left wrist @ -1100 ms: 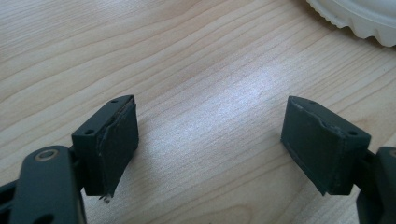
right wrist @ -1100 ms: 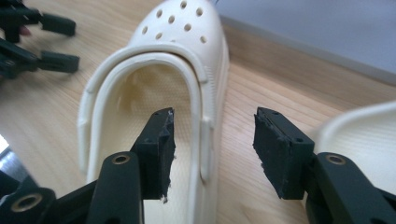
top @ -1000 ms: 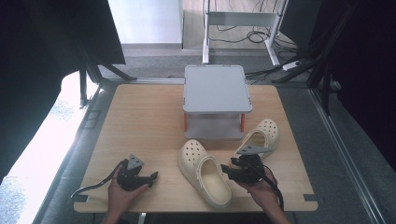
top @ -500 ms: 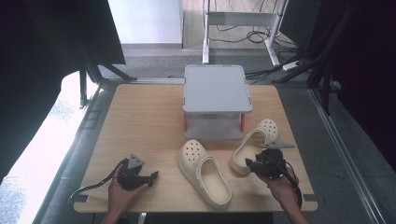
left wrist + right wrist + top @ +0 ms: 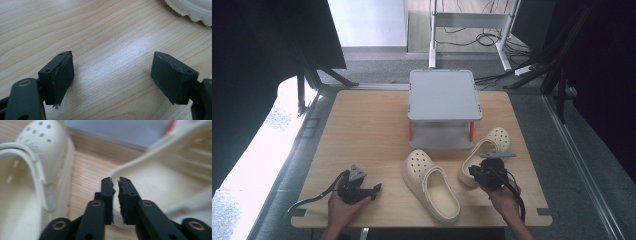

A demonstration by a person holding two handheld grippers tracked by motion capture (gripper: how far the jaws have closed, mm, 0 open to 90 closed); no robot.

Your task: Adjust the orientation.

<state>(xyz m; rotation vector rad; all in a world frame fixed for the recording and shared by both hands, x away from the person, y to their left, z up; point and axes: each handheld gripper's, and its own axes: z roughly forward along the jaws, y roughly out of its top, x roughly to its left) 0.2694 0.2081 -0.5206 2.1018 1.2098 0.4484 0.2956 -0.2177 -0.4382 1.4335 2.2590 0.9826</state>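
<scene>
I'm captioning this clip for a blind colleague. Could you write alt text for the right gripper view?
The right gripper, its two black jaws nearly together, pinches the thin rim of a cream clog lying on the wooden table. A second cream clog with vent holes lies to the left, and a grey stand is blurred behind.

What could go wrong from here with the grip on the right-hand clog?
The right gripper has just closed its jaws on the thin heel rim of the right clog; so shallow a pinch may slip, or fold the soft rim when lifted. The left clog and the grey stand sit close by, so a swinging shoe could knock either.
</scene>
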